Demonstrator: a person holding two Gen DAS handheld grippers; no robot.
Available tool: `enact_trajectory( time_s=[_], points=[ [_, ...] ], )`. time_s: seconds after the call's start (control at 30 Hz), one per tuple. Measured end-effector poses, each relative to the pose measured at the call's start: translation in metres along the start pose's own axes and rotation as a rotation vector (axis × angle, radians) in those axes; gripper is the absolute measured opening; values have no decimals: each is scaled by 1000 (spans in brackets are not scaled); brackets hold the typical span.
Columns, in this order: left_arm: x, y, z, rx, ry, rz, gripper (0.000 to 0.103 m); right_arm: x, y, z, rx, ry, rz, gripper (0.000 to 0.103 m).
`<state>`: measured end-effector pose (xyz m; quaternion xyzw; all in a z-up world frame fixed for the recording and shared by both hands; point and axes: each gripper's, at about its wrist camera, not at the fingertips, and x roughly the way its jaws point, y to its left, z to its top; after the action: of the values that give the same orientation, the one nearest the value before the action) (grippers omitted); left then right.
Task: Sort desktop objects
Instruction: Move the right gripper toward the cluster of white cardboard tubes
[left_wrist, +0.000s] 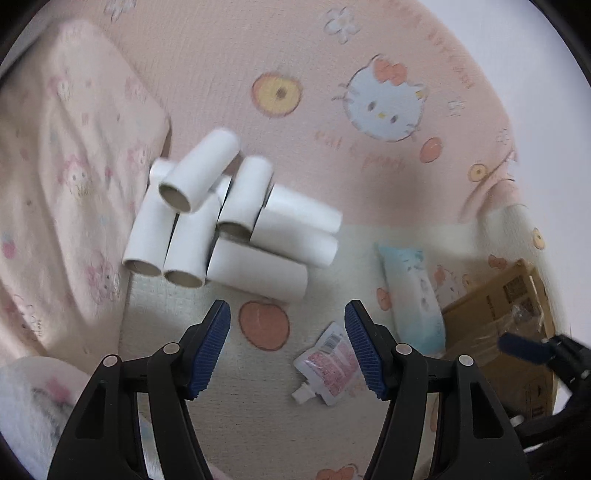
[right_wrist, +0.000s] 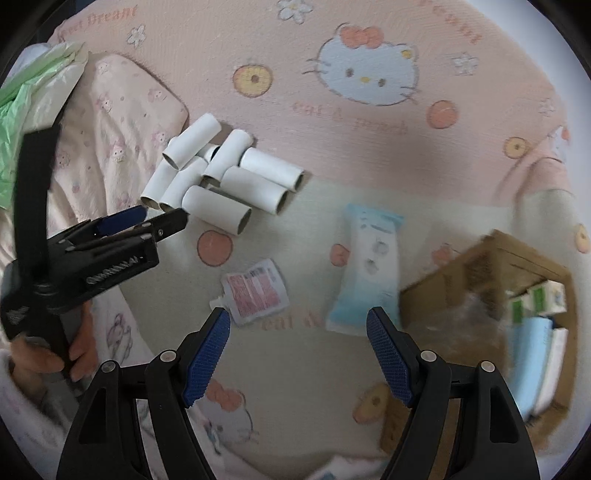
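Observation:
Several white cardboard tubes (left_wrist: 229, 221) lie heaped on a pink cartoon-print bedspread (left_wrist: 314, 48); the same tubes (right_wrist: 221, 181) show in the right wrist view. My left gripper (left_wrist: 288, 347) is open just short of the heap, nothing between its blue pads. A small spouted pouch (left_wrist: 328, 369) lies beside its right finger. My right gripper (right_wrist: 297, 354) is open and empty above the bedspread (right_wrist: 192, 55), with the pouch (right_wrist: 255, 291) and a pale blue wipes pack (right_wrist: 365, 266) just ahead. The left gripper (right_wrist: 155, 219) is seen from the side, held by a hand (right_wrist: 40, 354).
A brown cardboard box (right_wrist: 491, 277) at the right holds green-and-white cartons (right_wrist: 535, 299) and blue packs. It appears at the edge as the box (left_wrist: 509, 317), beside the wipes pack (left_wrist: 410, 291). A pink pillow (left_wrist: 62, 147) lies left, and a green plastic bag (right_wrist: 22, 110) sits far left.

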<state>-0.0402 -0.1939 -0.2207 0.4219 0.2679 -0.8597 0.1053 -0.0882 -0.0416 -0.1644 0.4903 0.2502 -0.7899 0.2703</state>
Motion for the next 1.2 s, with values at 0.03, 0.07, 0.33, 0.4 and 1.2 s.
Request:
enact_trajectory(
  time_s=[0.03, 0.07, 0.33, 0.4, 1.2],
  points=[
    [5, 4, 2, -20, 21, -7, 68, 9, 4, 2, -17, -7, 10, 75],
    [10, 9, 5, -47, 43, -23, 68, 16, 7, 2, -30, -16, 24, 75],
    [16, 73, 25, -386, -16, -123, 68, 74, 11, 14, 65, -68, 203, 75],
    [21, 83, 30, -439, -19, -155, 68, 82, 5, 20, 149, -77, 262, 75],
    [63, 80, 45, -401, 107, -95, 34, 151, 21, 61, 244, 1, 325, 52]
  ],
)
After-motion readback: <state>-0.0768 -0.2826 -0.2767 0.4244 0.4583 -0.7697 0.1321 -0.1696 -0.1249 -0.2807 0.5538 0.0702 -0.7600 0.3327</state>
